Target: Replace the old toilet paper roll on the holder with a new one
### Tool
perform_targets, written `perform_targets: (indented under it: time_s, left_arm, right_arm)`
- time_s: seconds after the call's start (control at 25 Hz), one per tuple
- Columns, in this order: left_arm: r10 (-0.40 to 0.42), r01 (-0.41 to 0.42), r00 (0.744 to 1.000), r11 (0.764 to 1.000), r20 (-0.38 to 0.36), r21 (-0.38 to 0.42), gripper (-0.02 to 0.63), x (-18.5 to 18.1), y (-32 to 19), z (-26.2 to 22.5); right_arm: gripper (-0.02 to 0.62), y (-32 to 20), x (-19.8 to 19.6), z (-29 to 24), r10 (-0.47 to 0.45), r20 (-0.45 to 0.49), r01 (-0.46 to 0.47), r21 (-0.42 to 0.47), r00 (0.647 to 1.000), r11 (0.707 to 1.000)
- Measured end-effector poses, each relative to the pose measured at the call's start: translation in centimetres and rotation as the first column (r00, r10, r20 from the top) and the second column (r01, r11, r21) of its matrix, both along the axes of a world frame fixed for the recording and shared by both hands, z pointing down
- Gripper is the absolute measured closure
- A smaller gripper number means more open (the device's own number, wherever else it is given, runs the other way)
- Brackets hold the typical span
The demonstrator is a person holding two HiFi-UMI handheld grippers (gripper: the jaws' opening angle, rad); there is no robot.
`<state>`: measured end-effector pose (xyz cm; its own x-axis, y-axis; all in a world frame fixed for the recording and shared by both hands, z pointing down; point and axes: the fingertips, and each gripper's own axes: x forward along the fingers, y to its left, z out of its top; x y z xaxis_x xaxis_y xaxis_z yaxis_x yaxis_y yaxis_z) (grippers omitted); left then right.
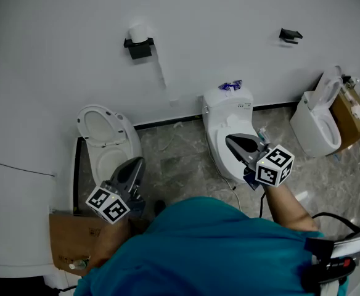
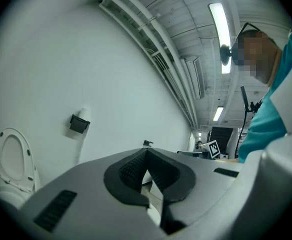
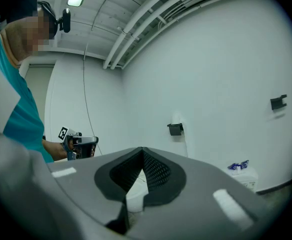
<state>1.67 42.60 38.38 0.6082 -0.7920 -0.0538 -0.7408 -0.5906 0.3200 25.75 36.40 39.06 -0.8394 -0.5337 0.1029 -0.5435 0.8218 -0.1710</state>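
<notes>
A white toilet paper roll (image 1: 140, 32) sits on a black wall holder (image 1: 139, 47), with a strip of paper (image 1: 161, 74) hanging below it. The left gripper view shows the same holder (image 2: 79, 123) far off on the wall, and the right gripper view shows the holder (image 3: 175, 129) too. My left gripper (image 1: 137, 162) is shut and empty, low over the left toilet (image 1: 109, 142). Over the middle toilet (image 1: 226, 134), my right gripper (image 1: 230, 140) is likewise shut with nothing in it. Both point toward the wall, well short of it. A blue packet (image 1: 230, 86) lies on the middle toilet's tank.
A second black holder (image 1: 290, 35) on the wall to the right is bare. A third toilet (image 1: 317, 121) and a cardboard box (image 1: 351, 112) stand at the far right. Another cardboard box (image 1: 74, 239) sits at the lower left. Cables (image 1: 337, 217) run across the floor.
</notes>
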Motion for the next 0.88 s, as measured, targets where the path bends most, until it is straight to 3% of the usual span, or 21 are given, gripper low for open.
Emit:
perform_targets:
  time_s: [0.36, 0.68, 0.88]
  left_arm:
    - [0.054, -0.054, 0.998, 0.998, -0.026, 0.024, 0.603, -6.7, -6.8, 0.2]
    - [0.086, -0.086, 0.996, 0.995, -0.015, 0.042, 0.603, -16.7, -13.0, -1.8]
    - [0.066, -0.065, 0.998, 0.997, -0.016, 0.05, 0.603, -23.3, -15.9, -1.4]
  right_arm:
    - [0.597, -6.0, -7.4, -0.8, 0.029, -0.035, -0.028, 0.022, 0.999, 0.999]
    - [0.597, -12.6, -18.9, -4.0, 0.024, -0.038, -0.022, 0.058, 0.999, 0.998]
    - [0.597, -16.2, -25.6, -4.1, 0.0, -0.061, 0.004, 0.064, 0.998, 0.998]
